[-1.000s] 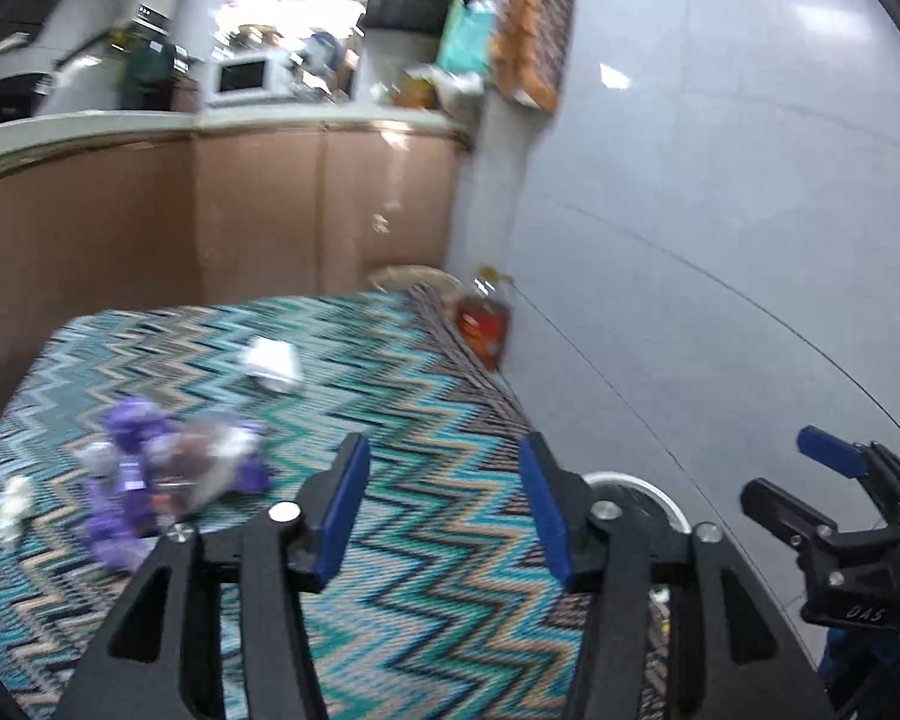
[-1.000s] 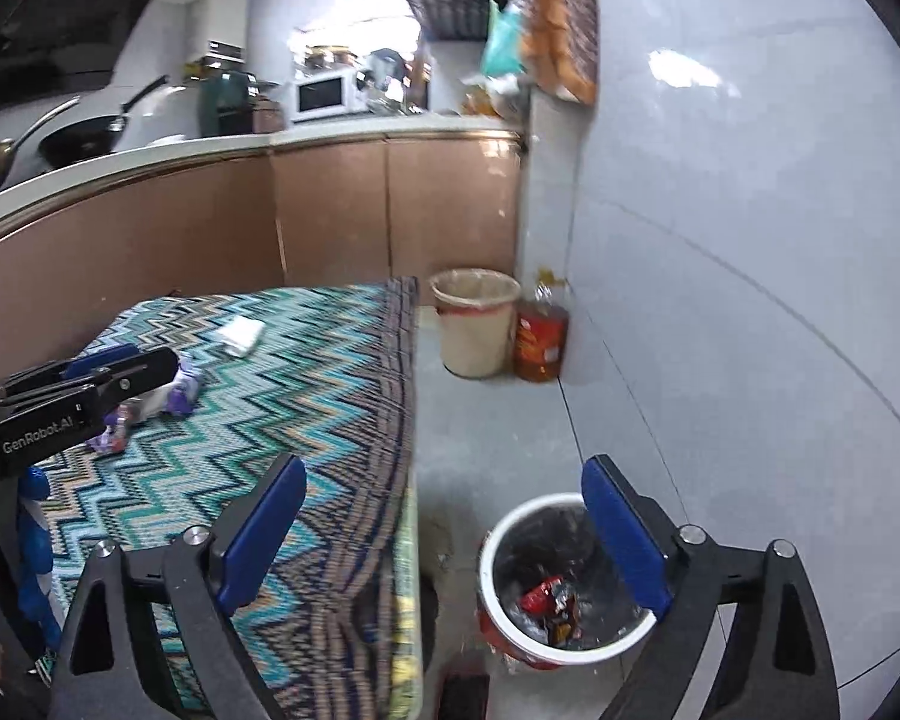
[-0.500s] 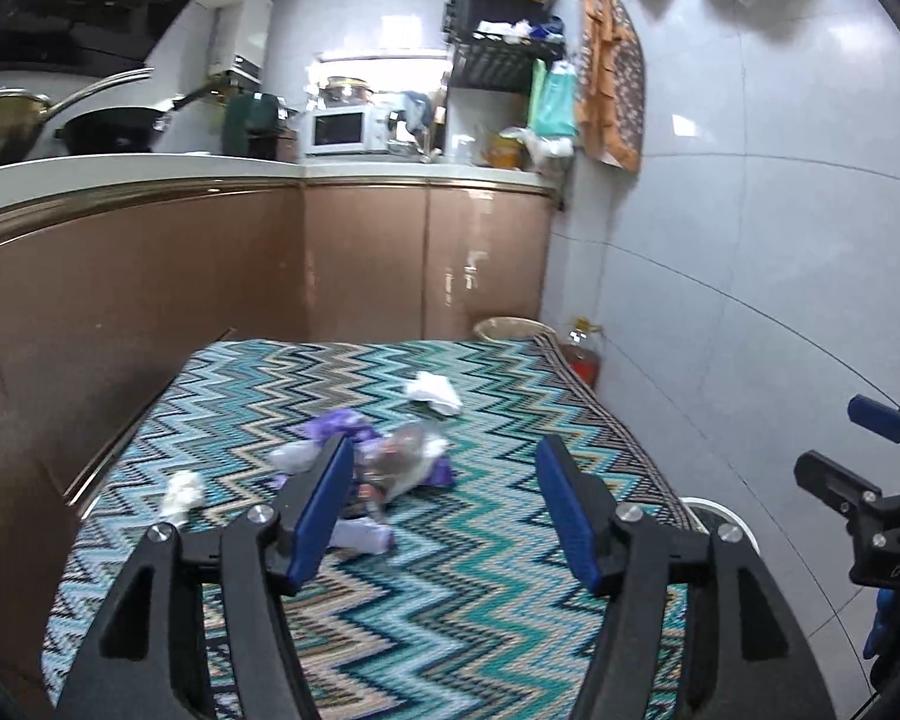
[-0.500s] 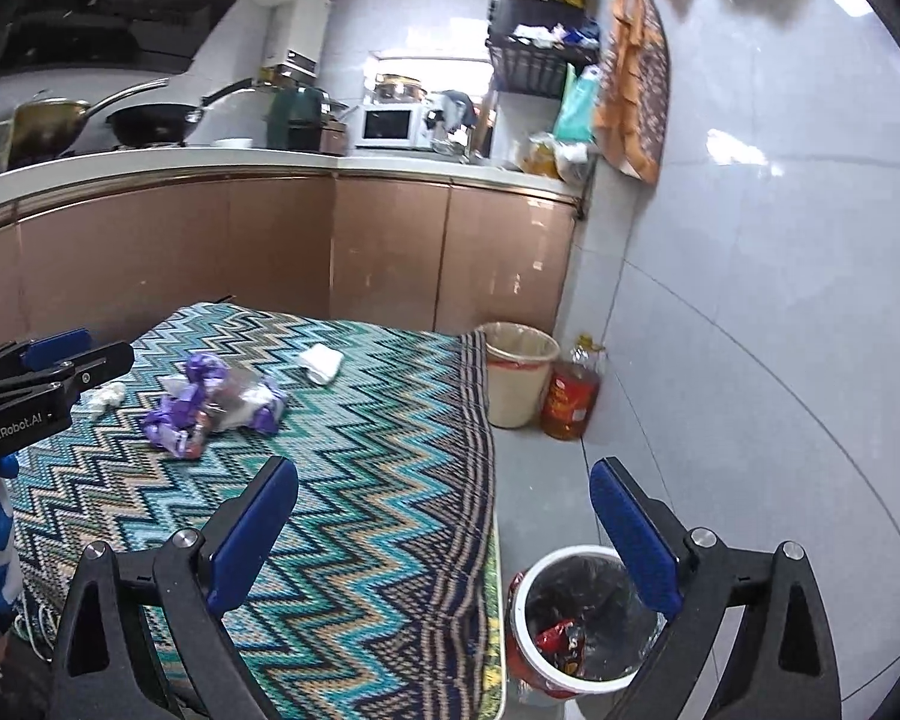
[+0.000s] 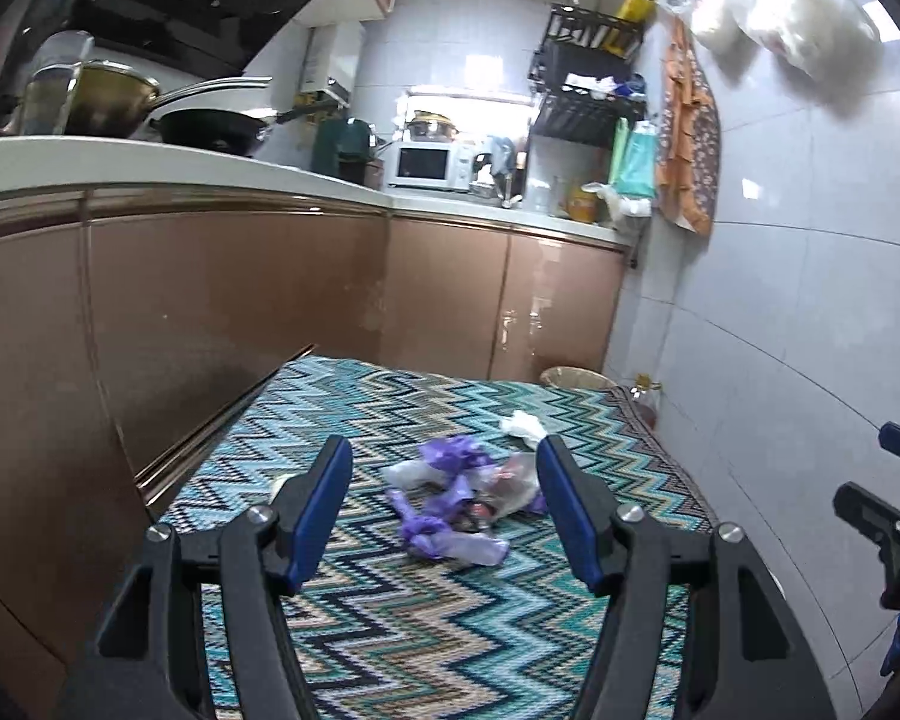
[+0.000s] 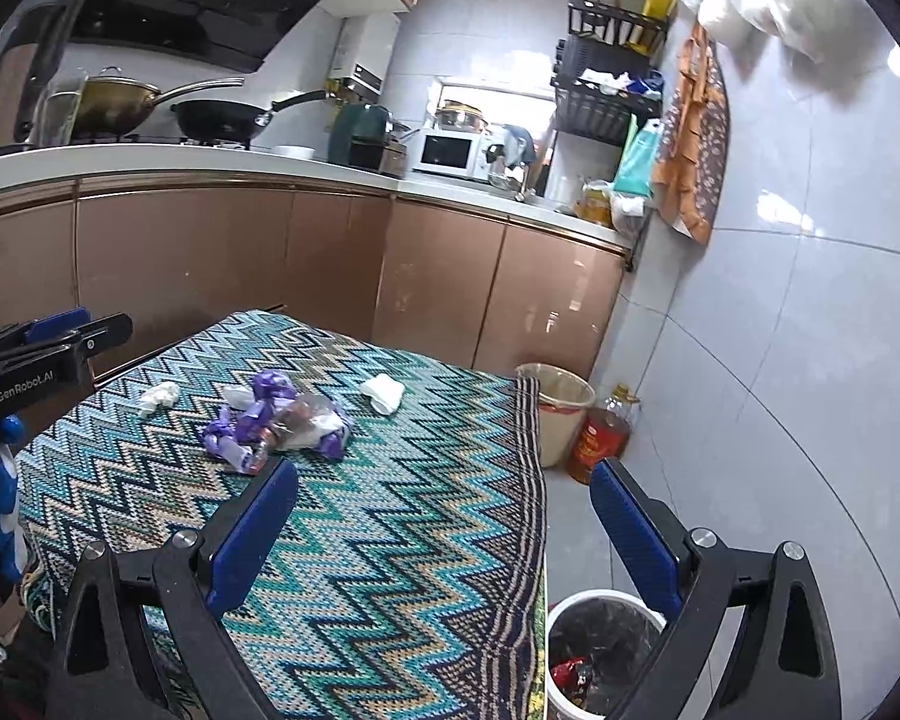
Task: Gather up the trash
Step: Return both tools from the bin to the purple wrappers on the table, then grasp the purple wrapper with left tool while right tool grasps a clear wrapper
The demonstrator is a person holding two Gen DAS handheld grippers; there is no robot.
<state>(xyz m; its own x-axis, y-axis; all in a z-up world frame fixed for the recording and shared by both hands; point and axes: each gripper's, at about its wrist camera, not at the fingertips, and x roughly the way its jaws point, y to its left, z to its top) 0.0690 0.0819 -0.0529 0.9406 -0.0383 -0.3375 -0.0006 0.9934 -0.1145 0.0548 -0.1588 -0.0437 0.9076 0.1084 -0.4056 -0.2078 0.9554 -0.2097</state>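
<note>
A heap of purple and clear wrappers (image 5: 456,498) (image 6: 276,420) lies in the middle of the zigzag-patterned tablecloth (image 5: 390,630) (image 6: 420,540). A crumpled white tissue (image 5: 522,426) (image 6: 384,393) sits behind it, and a smaller white wad (image 6: 159,396) lies at the left. My left gripper (image 5: 444,480) hangs open above the cloth just short of the heap, nothing between its fingers. My right gripper (image 6: 444,492) is open wide over the table's right edge, empty. Below it on the floor stands a white bin (image 6: 576,605) with a black liner and some trash inside.
Brown cabinets (image 5: 240,312) under a white counter close off the left and the back. A beige bucket (image 6: 561,426) and an oil bottle (image 6: 600,438) stand on the floor past the table's far corner. A tiled wall (image 6: 780,360) runs along the right.
Both views have swung from the table's right edge and floor bin toward the table. The wrapper heap now lies straight ahead of the left gripper, whose jaws stand a little wider.
</note>
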